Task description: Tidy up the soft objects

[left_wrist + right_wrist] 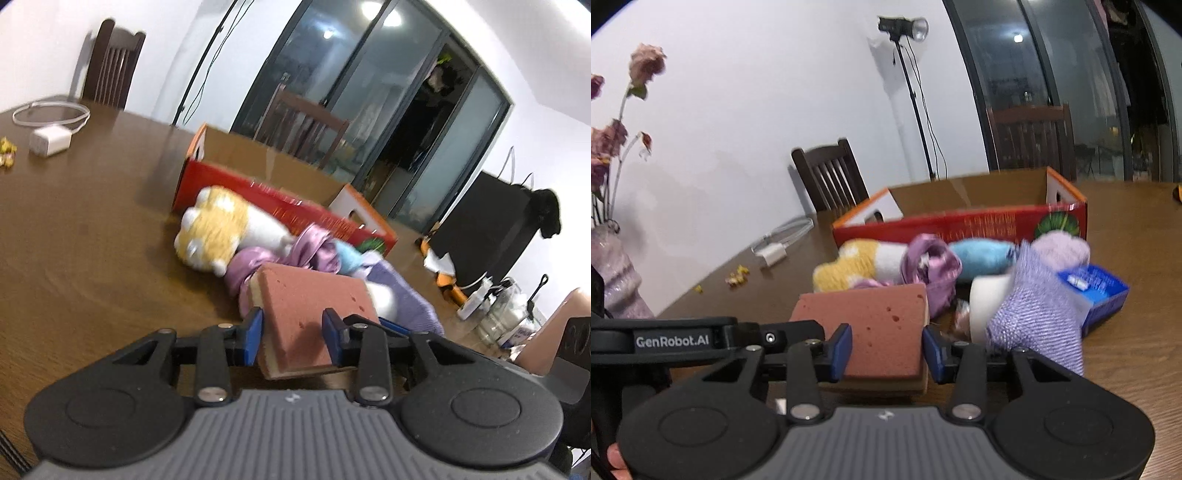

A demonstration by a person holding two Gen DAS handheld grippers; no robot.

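Both grippers, left gripper (293,328), right gripper (888,349), clamp pink sponge (314,306), blue box (1097,291) only right view.

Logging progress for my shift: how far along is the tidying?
Done: nothing shows inside the red cardboard box. In hand: the left gripper and right gripper both clamp the pink rectangular sponge. Remaining: yellow-white plush, purple satin cloth, blue plush, lilac knitted sock, beside the box.
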